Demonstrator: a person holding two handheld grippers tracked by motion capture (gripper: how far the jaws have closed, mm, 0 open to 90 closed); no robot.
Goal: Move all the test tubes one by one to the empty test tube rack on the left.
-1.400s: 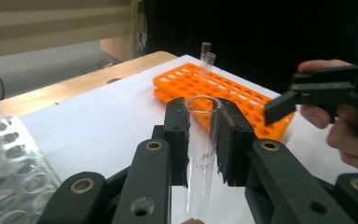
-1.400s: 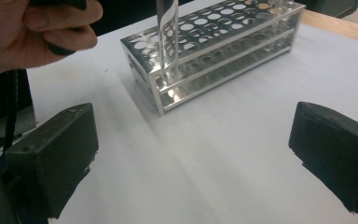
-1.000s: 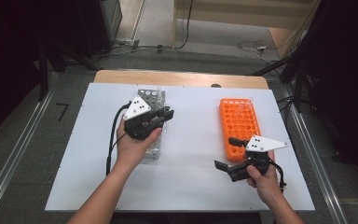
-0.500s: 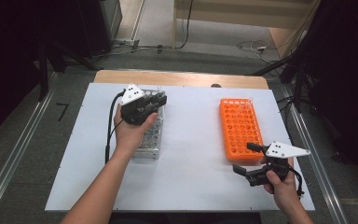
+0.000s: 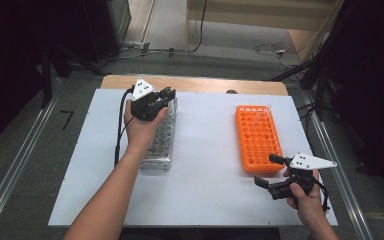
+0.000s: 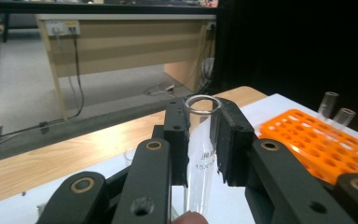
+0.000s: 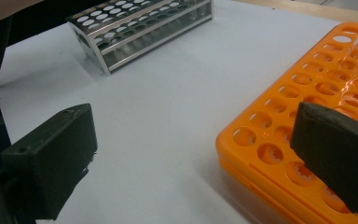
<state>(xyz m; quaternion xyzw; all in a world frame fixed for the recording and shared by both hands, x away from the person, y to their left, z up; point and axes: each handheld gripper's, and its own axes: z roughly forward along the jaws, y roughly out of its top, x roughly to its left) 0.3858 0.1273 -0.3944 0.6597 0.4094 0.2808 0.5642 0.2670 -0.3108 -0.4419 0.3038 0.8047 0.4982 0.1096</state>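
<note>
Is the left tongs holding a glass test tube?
Yes, the left tongs has its black jaws closed on an upright clear test tube.

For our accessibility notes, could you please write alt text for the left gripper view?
The left gripper clamps an upright clear glass test tube between its two black jaws. Beyond lie the table edge, an orange tube rack with two tubes standing in it at right, and a beige desk behind.

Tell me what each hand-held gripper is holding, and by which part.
The left hand-held gripper clamps a clear glass test tube just below its open rim. The right hand-held gripper holds nothing.
</note>
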